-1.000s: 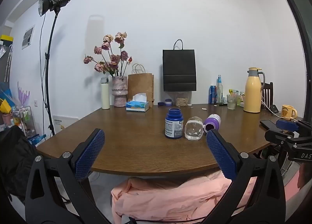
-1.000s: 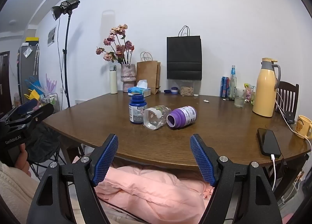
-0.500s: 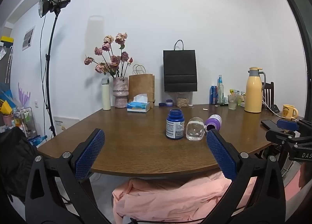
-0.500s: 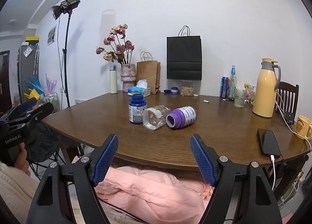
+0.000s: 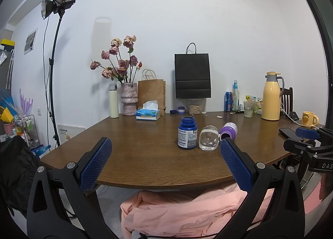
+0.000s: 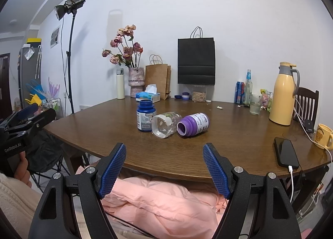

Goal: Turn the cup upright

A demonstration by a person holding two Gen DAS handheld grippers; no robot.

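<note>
A clear glass cup lies on its side in the middle of the brown table, mouth toward me; it also shows in the left wrist view. A blue bottle stands upright just left of it. A purple bottle lies on its side just right of it. My left gripper is open and empty, held off the table's near edge. My right gripper is open and empty, also short of the near edge. Each gripper shows at the side of the other's view.
A black phone on a white cable lies at the table's right edge beside a yellow mug. A yellow jug, bottles, paper bags, a tissue box and a flower vase line the back. Pink fabric lies below.
Both grippers stay open and almost still. The left wrist view has shifted very slightly; the cup and bottles have not moved.
</note>
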